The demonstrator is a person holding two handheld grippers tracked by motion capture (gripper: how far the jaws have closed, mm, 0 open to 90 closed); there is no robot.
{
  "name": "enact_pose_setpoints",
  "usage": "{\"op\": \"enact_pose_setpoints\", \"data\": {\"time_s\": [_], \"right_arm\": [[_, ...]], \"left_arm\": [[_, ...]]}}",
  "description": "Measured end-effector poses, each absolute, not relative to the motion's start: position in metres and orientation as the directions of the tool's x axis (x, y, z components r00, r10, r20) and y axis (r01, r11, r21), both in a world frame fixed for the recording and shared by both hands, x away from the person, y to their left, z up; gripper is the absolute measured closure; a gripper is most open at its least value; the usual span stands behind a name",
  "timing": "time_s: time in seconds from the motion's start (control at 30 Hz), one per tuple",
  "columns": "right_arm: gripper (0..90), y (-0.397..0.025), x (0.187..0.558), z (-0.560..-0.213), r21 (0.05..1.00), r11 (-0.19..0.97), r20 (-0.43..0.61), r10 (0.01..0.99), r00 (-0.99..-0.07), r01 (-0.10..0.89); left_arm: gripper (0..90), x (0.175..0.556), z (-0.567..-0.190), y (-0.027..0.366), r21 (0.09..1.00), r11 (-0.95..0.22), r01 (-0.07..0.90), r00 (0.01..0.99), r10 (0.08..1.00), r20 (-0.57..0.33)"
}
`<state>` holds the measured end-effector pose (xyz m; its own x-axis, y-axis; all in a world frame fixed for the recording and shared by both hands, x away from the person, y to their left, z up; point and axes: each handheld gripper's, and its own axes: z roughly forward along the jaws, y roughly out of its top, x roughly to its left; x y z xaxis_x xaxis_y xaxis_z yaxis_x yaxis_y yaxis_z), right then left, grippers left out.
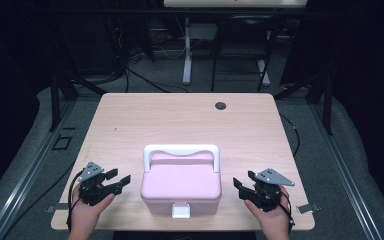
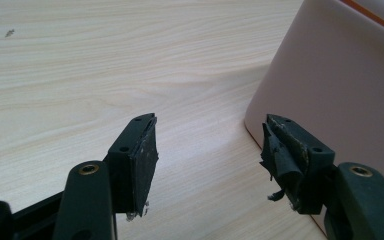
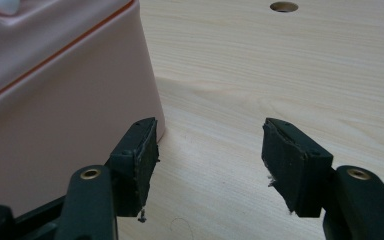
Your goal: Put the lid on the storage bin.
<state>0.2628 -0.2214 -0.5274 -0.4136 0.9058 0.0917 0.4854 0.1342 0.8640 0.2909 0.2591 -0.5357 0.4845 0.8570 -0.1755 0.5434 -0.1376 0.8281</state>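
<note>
- Your fingers (image 2: 142, 165) are spread on both sides: the left gripper (image 1: 114, 180) and right gripper (image 1: 243, 184) grasp nothing
- The pink box (image 1: 181, 184) sits at the table's (image 1: 180, 117) near edge, between them, lid down, white latch (image 1: 181, 210) apparently fastened, white handle (image 1: 181, 150) untouched
- Judging from that, nothing is started; the whole job is left
</note>
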Motion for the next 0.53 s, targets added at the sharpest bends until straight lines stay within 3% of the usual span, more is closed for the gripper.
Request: {"op": "enact_pose_setpoints", "data": {"time_s": [0.53], "right_arm": [[38.8, -0.2221, 0.2661, -0.5358, 0.853, 0.128, 0.105, 0.907, -0.407, 0.506]], "left_arm": [[39.0, 0.2922, -0.5415, 0.2564, 0.824, -0.141, 0.548, 0.493, 0.851, -0.182]]}}
